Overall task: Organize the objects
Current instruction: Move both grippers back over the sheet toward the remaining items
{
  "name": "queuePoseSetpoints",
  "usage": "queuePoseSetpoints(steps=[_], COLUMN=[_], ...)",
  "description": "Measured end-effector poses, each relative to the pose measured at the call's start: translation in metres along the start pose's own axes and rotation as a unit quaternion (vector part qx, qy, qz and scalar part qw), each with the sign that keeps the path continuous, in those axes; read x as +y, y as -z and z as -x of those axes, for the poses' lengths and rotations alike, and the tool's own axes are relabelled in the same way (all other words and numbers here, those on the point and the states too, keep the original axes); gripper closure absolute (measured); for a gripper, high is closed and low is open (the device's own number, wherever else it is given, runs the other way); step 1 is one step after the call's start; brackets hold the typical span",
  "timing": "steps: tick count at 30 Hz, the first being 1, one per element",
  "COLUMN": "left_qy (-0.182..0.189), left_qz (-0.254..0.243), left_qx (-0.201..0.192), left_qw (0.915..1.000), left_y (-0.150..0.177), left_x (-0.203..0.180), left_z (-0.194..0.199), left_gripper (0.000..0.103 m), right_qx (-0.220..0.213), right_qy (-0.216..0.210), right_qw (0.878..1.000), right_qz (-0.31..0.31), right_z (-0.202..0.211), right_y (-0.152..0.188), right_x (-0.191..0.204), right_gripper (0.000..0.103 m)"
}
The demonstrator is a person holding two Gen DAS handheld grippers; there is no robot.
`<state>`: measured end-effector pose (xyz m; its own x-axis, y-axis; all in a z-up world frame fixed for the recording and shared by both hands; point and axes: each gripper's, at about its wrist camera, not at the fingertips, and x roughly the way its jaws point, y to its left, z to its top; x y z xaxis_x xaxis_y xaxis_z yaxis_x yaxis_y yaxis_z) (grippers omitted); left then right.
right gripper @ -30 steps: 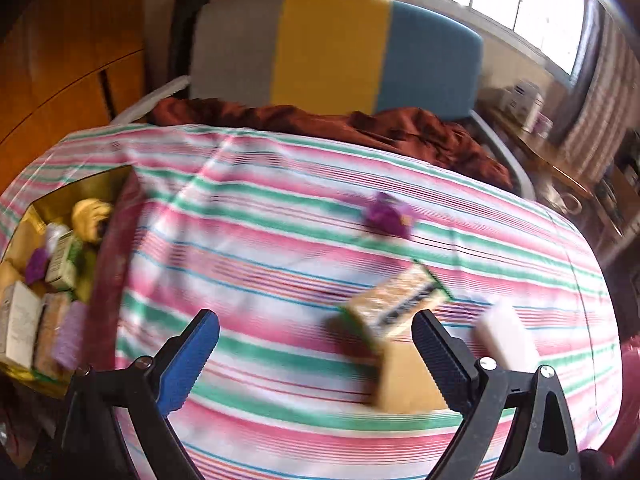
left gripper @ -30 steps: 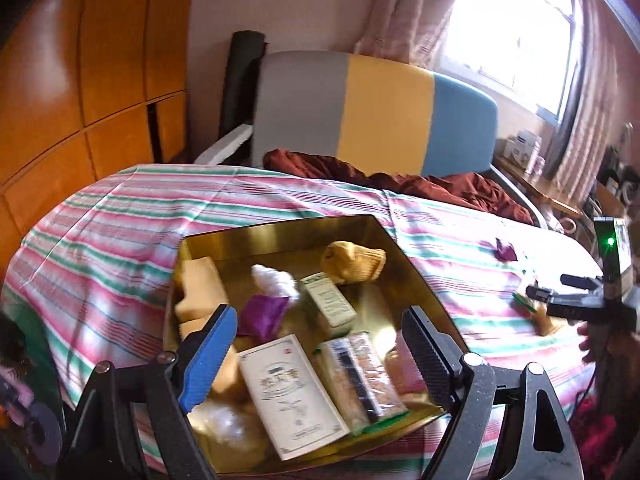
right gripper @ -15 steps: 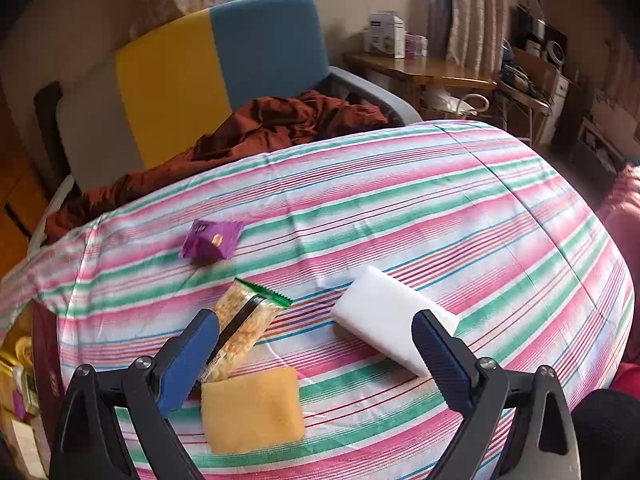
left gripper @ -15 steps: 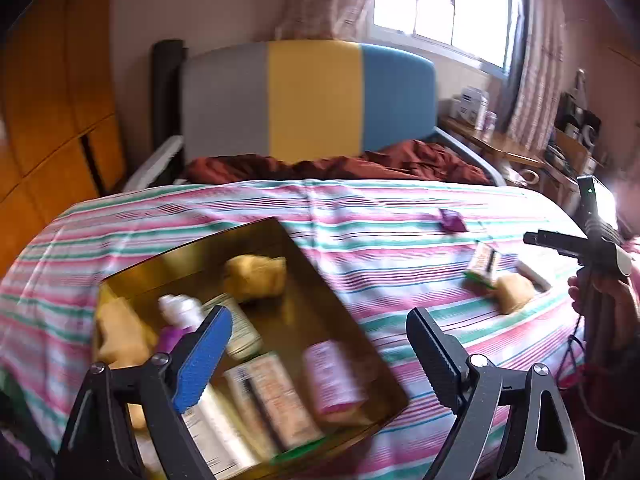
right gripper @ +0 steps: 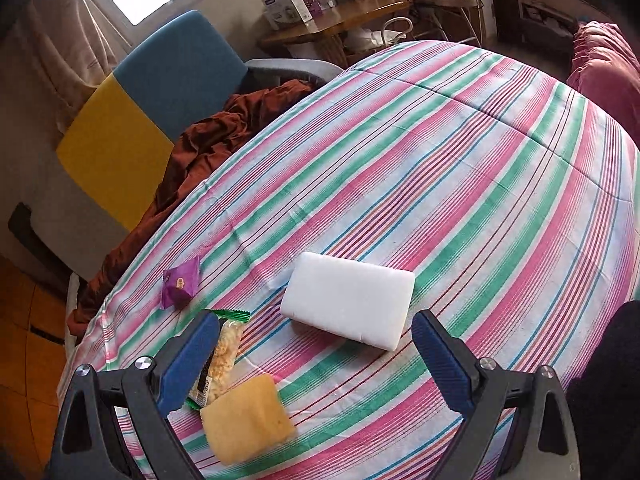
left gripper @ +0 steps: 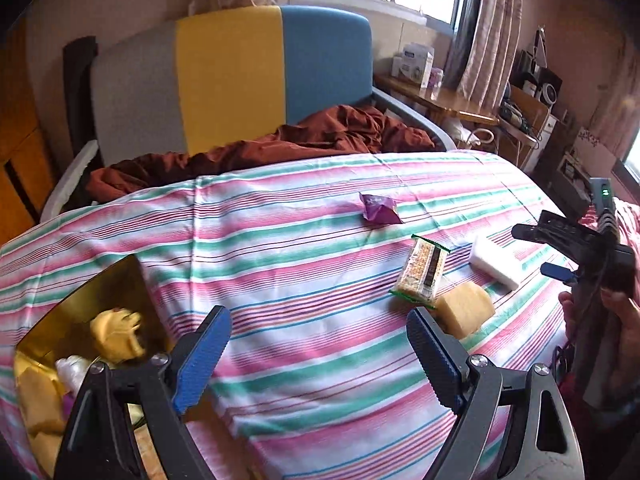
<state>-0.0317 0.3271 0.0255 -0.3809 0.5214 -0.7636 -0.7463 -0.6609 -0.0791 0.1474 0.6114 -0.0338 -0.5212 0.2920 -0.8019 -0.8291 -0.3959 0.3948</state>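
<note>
On the striped tablecloth (left gripper: 304, 264) lie a white block (right gripper: 348, 300), a yellow sponge (right gripper: 248, 424), a green-edged snack bar (right gripper: 218, 360) and a purple packet (right gripper: 180, 282). The same four appear in the left wrist view: white block (left gripper: 494, 262), yellow sponge (left gripper: 466, 310), snack bar (left gripper: 424, 274), purple packet (left gripper: 378, 208). My right gripper (right gripper: 316, 360) hovers open just short of the white block, nothing between its fingers; it also shows at the right edge (left gripper: 560, 252). My left gripper (left gripper: 316, 360) is open and empty over bare cloth, right of the gold tin (left gripper: 84, 308) that holds several items.
A grey, yellow and blue chair (left gripper: 232, 76) with rust-brown cloth (left gripper: 280, 144) on it stands behind the table. A wooden side table (left gripper: 440, 100) with boxes is at the back right. A hand (left gripper: 616, 320) holds the right gripper at the table's right edge.
The left gripper swung right, away from over the tin to the cloth. The right gripper swung right and rolled; the white block now lies just ahead of its fingers.
</note>
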Motion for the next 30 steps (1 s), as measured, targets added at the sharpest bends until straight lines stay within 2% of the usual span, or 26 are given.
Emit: queuePoseSetpoints(steps=[6,7,9,13,20,23,25,26,28,30], left_qy=[0.009,0.009,0.011,0.028,0.006,-0.004,-0.01,-0.007,-0.004,0.031], left_qz=[-0.003,-0.007,-0.008,-0.006,-0.038,-0.065,-0.098,-0.14,-0.229,-0.292], left_qx=[0.043,0.049,0.058,0.079,0.083,0.081,0.063,0.052,0.04,0.057], left_qw=[0.999,0.9987,0.9982,0.9964,0.9958,0.9946,0.9932,0.9888,0.9727,0.9542], left_y=[-0.031,-0.037,-0.046,-0.069,-0.102,-0.113,-0.12,-0.123,-0.121,-0.118], left_x=[-0.017,-0.02,-0.025,-0.039,-0.064,-0.077,-0.085,-0.094,-0.109,-0.117], left_z=[-0.059,-0.069,-0.088,-0.132,-0.186,-0.202,-0.202,-0.201,-0.201,-0.204], left_gripper=[0.013,0.011,0.0,0.0,0.0,0.0,0.0,0.0,0.0,0.0], right_qx=[0.003,0.004,0.005,0.01,0.025,0.033,0.039,0.041,0.048,0.052], right_qy=[-0.028,-0.031,-0.037,-0.053,-0.069,-0.078,-0.084,-0.086,-0.089,-0.095], right_qw=[1.0,1.0,0.999,0.999,0.997,0.996,0.996,0.995,0.995,0.994], right_qz=[-0.001,-0.001,0.001,0.002,-0.003,-0.003,-0.004,-0.004,-0.002,-0.004], right_z=[0.004,0.004,0.005,0.004,-0.001,-0.004,-0.005,-0.005,-0.007,-0.008], right_y=[0.0,-0.001,-0.001,-0.002,-0.003,-0.002,-0.001,-0.001,0.0,0.0], right_x=[0.0,0.001,0.002,0.004,0.003,0.003,0.003,0.004,0.005,0.005], right_gripper=[0.004,0.004,0.004,0.004,0.004,0.004,0.004,0.004,0.004,0.004])
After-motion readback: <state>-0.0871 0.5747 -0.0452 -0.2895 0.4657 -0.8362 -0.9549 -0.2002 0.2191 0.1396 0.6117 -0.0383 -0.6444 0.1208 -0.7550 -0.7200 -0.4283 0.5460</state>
